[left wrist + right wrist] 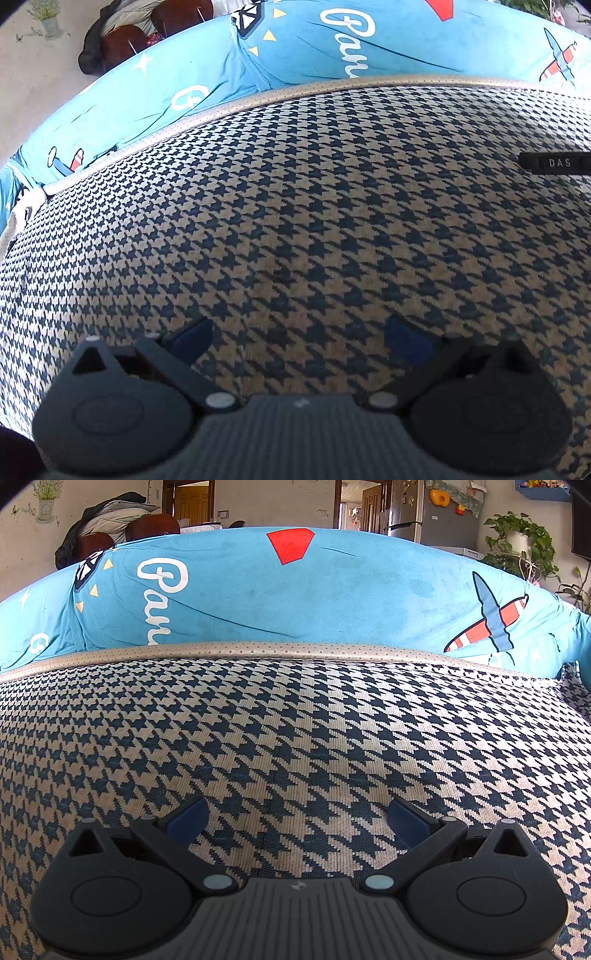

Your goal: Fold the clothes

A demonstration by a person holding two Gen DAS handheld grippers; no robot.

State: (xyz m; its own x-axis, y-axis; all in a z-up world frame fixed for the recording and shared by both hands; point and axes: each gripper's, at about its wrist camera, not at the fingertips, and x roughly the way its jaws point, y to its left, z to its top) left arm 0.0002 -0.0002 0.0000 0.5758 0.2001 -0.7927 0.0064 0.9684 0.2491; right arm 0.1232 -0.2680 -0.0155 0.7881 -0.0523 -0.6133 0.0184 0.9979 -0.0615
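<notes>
Houndstooth garment (295,720) beneath both spread, empty grippers, left gripper (299,339) and right gripper (297,821).

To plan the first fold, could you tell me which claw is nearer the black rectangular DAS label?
Left, probably. The black rectangular DAS label lies ahead and right of the left claw on the houndstooth garment; the right claw has it out of view.

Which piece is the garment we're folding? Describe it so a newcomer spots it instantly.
Start at the blue printed sheet covering the surface. On it lies the houndstooth garment, filling the foreground under both open grippers. Its dark-and-cream check and beige perforated hem band distinguish it from the cartoon-printed sheet.
</notes>
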